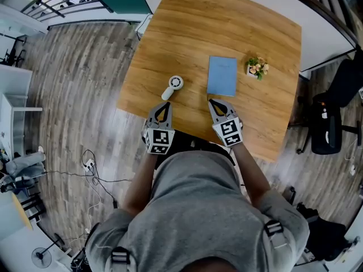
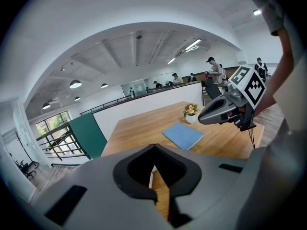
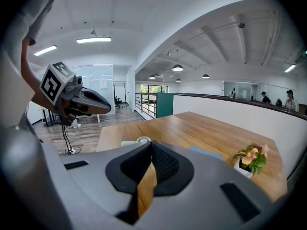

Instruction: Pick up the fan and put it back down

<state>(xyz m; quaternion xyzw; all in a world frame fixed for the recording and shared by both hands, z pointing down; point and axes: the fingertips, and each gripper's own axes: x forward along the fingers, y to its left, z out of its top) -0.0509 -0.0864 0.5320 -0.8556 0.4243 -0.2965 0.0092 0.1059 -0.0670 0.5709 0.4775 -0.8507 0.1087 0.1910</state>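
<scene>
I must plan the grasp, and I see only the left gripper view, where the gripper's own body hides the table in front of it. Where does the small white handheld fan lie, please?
Observer: In the head view the small white handheld fan lies flat on the wooden table, just ahead of the left gripper, not held.
Operator: Which end of it is toward me?
Observer: The handle points toward the left gripper; the round head is on the far side.
Operator: Does the right gripper hold something?
Observer: No. The right gripper view shows the right gripper with its fingers shut and nothing between them.
</scene>
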